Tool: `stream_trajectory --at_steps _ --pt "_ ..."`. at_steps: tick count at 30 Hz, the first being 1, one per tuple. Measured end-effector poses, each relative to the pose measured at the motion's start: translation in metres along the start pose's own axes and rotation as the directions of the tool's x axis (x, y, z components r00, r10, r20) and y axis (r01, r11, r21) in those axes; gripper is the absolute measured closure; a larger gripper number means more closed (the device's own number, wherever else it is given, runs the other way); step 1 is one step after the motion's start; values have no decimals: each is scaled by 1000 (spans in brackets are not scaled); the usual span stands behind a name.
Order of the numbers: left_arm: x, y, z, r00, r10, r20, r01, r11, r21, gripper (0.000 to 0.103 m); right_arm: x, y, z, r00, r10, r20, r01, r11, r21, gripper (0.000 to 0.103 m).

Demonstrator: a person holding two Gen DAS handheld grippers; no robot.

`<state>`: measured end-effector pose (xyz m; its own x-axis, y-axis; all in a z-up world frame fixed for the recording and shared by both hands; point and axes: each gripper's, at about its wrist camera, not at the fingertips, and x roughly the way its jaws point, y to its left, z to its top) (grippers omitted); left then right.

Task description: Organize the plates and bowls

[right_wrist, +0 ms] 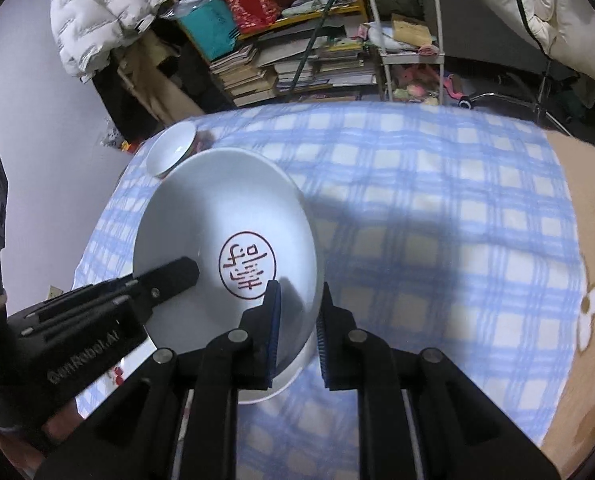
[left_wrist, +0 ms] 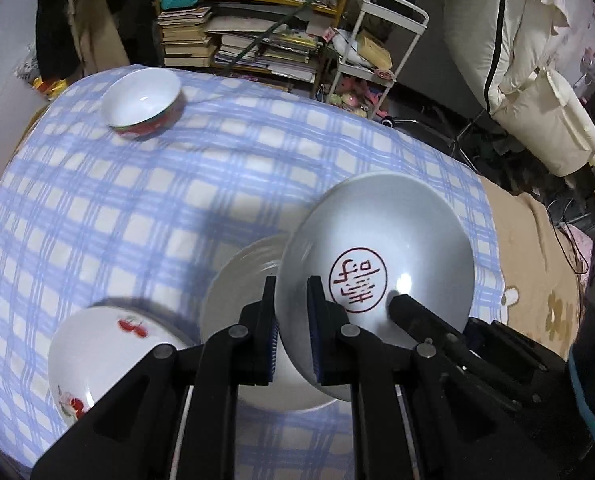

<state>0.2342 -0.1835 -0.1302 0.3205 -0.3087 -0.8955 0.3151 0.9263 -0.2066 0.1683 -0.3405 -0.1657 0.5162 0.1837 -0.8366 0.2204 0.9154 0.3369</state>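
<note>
A white plate [left_wrist: 377, 240] with a round red seal mark hangs tilted above the table, held by both grippers. My left gripper [left_wrist: 293, 320] is shut on its near left rim. My right gripper [right_wrist: 299, 308] is shut on the plate's [right_wrist: 225, 216] right rim. One right finger [left_wrist: 403, 306] lies across the plate's face, and one left finger [right_wrist: 181, 272] does the same in the right wrist view. Under the held plate a plain white plate [left_wrist: 237, 280] rests on the cloth. A cherry-patterned plate [left_wrist: 109, 344] lies at the near left. A bowl [left_wrist: 143, 102], red outside, stands at the far left.
The table wears a blue-and-white checked cloth [left_wrist: 177, 200], with a beige flowered blanket [left_wrist: 537, 264] along its right side. Beyond the far edge stand stacked books [left_wrist: 233, 44] and a white trolley [left_wrist: 377, 40]. The bowl [right_wrist: 171, 150] sits near the table's far left corner.
</note>
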Motion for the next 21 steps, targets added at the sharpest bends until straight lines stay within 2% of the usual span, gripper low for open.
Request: stream_trajectory --at_steps 4,7,12,17,21 --pt "-5 9 -23 999 44 18 -44 999 6 90 8 13 -16 999 36 16 -36 999 1 85" --pt "4 11 -36 999 48 11 -48 999 17 90 12 18 -25 999 16 47 -15 1000 -26 85" --pt "32 24 -52 995 -70 -65 65 995 -74 87 17 16 -32 998 -13 69 17 998 -65 85" --pt "32 17 -55 999 -3 -49 1 999 -37 87 29 13 -43 998 -45 50 48 997 -62 86" --pt "32 23 -57 999 2 -43 -4 999 -43 87 37 16 -46 998 -40 47 43 997 -66 86"
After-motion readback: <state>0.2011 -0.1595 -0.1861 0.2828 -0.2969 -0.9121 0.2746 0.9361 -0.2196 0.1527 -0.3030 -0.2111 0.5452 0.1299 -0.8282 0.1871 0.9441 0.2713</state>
